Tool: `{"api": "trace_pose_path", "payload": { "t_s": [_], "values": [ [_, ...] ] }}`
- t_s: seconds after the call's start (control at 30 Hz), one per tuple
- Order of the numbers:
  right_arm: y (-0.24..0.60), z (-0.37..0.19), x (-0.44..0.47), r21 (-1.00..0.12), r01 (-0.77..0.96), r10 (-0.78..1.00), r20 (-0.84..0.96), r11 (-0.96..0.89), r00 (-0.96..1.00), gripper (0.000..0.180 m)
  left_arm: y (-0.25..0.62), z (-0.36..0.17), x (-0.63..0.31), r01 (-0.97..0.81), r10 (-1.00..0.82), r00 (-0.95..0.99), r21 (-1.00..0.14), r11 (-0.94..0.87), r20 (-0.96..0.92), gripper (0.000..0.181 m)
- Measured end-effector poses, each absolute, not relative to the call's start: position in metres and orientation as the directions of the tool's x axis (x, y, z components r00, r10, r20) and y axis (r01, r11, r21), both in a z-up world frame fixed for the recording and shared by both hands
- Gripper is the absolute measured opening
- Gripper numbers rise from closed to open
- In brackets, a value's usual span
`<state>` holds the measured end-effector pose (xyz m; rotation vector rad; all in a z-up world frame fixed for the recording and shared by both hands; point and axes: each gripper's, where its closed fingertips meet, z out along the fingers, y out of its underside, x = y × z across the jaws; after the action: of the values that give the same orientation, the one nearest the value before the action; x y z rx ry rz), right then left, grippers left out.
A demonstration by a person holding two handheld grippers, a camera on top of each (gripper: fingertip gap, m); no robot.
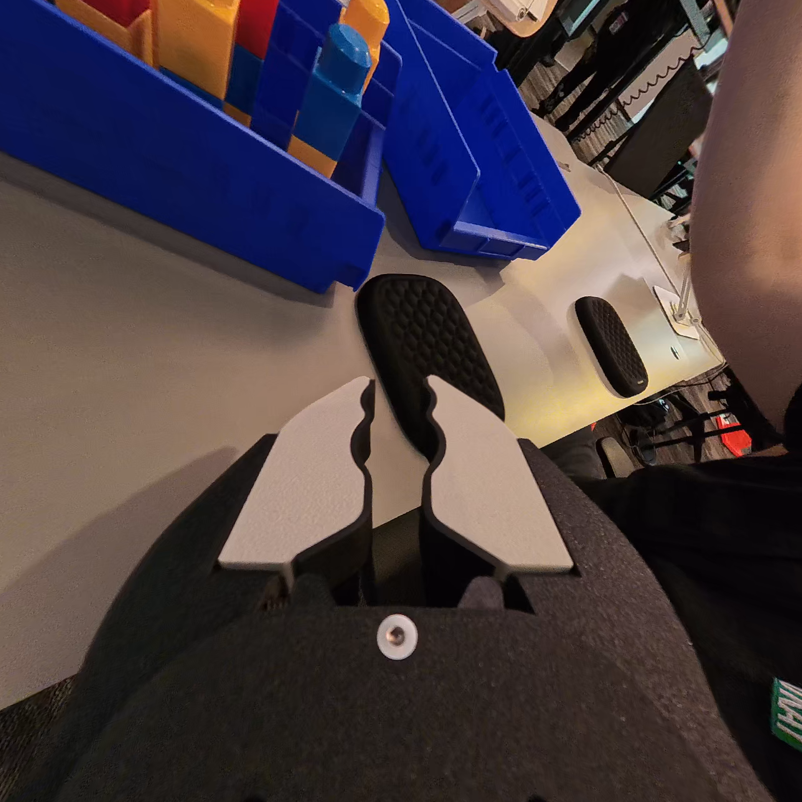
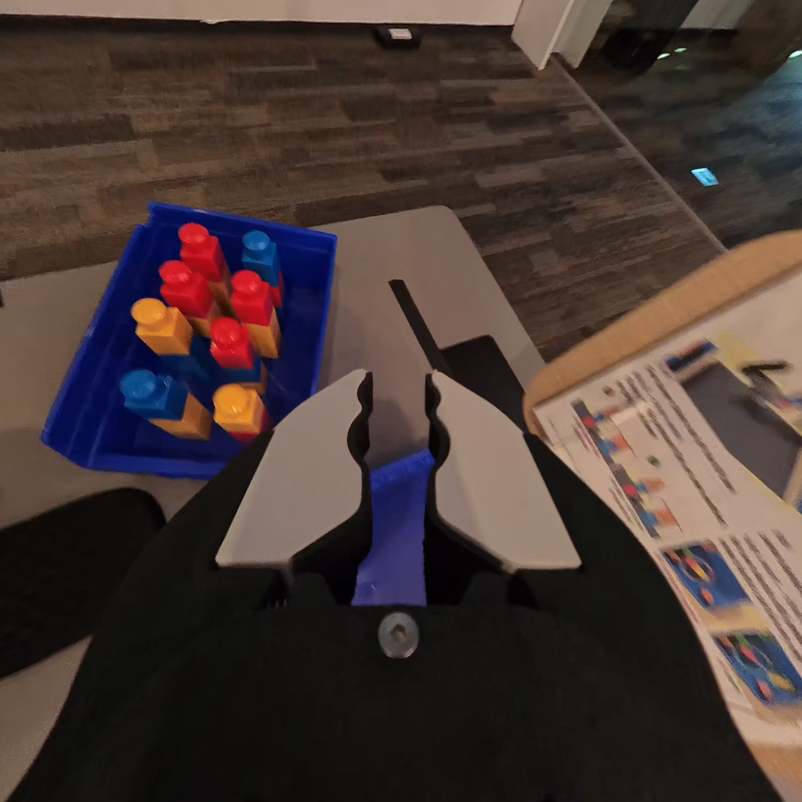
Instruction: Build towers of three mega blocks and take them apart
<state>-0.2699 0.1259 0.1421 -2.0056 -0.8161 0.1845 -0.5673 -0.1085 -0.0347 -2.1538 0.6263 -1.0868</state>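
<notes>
Both grippers, left gripper (image 1: 399, 388) and right gripper (image 2: 399, 384), hover released and empty above the tabletop (image 1: 130, 347), while block towers (image 2: 204, 334) stand upright inside the blue bin (image 2: 82, 429), left of the right gripper.

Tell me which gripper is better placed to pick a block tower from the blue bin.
Probably the right gripper: open, above the blue plastic bin of towers. The left gripper is low, outside it.
</notes>
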Motion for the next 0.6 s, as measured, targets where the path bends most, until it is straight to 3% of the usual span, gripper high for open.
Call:
{"api": "trace_pose_path", "payload": {
  "t_s": [0.1,0.23,0.33,0.6],
  "values": [
    [0.094,0.123,-0.215,-0.788,0.415,0.543,0.124,-0.454,0.831,0.028,-0.111,-0.033,-0.559,-0.131,-0.669,0.523,-0.726,-0.675,0.528,0.019],
    [0.054,0.06,-0.144,-0.659,0.368,0.439,0.063,-0.656,0.896,0.03,-0.114,-0.029,-0.547,-0.137,-0.69,0.494,-0.736,-0.663,0.529,0.019],
    [0.03,0.011,-0.101,-0.55,0.236,0.272,0.017,-0.801,0.962,0.035,-0.118,-0.025,-0.535,-0.15,-0.705,0.477,-0.742,-0.654,0.525,0.019],
    [0.005,-0.089,-0.082,-0.293,-0.008,0.012,-0.067,-0.956,0.998,0.046,-0.136,-0.011,-0.503,-0.206,-0.752,0.437,-0.759,-0.618,0.494,0.019]
  ]
}}
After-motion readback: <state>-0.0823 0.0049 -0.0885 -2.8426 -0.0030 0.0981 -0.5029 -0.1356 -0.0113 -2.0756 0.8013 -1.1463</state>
